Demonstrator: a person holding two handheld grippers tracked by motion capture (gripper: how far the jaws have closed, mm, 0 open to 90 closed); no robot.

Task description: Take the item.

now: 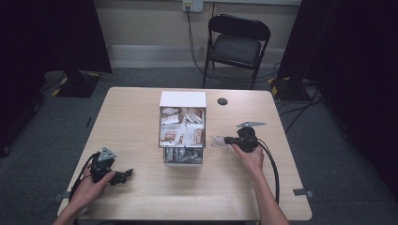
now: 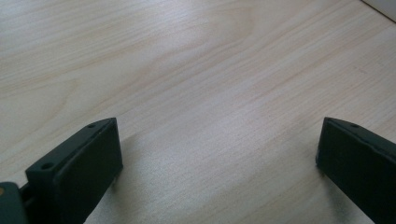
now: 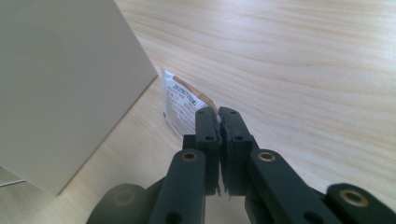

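A white box [image 1: 182, 99] full of small sachets stands at the middle of the wooden table [image 1: 141, 112]. My right gripper [image 1: 227, 139] sits just right of the box, shut on one white sachet [image 1: 218, 140]. In the right gripper view the jaws pinch the sachet [image 3: 180, 100] by its edge, and the printed packet sticks out toward the box's white wall [image 3: 60, 84]. My left gripper [image 1: 126, 175] rests low over the front left of the table. Its jaws stand wide apart in the left gripper view, over bare wood [image 2: 210, 93], with nothing between them.
A small dark round disc [image 1: 222, 101] lies on the table behind and right of the box. A black folding chair [image 1: 238, 44] stands beyond the table's far edge. Cables run over the floor at the right.
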